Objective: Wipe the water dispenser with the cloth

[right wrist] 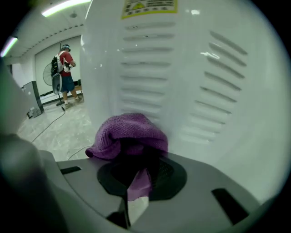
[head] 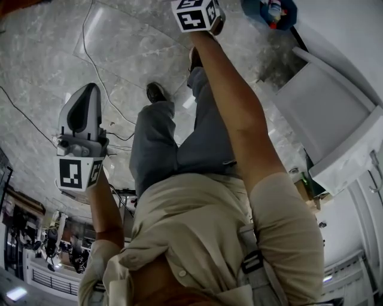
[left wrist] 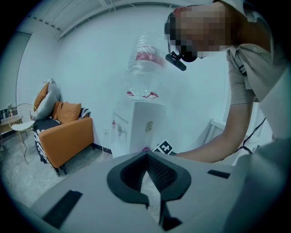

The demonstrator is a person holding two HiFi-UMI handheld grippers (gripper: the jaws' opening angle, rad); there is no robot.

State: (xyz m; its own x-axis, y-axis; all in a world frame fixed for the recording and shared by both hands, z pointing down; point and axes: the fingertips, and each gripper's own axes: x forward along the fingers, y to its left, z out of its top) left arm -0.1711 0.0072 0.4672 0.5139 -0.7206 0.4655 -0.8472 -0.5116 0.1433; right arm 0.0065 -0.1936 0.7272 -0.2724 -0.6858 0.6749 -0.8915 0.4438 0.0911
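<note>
The right gripper [right wrist: 138,166] pinches a purple cloth [right wrist: 127,134], bunched against the dispenser's [right wrist: 195,77] vented white panel. The yellow label [right wrist: 148,7] at 12 o'clock is too blurred to read. The left gripper [left wrist: 146,159], pressed together on nothing, faces the red-labelled bottle [left wrist: 145,68] at 12 o'clock.

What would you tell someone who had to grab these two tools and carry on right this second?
Right hand-held gripper: shut on the purple cloth, which is bunched over its tips and held up against the slotted panel of the white water dispenser.
Left hand-held gripper: shut, nothing in it, held well back from the dispenser.
Done: cloth picked up and brought to the dispenser. The pictures do not show how much has been wiped.
Left: probably rub the cloth over this panel, then the other faces.
</note>
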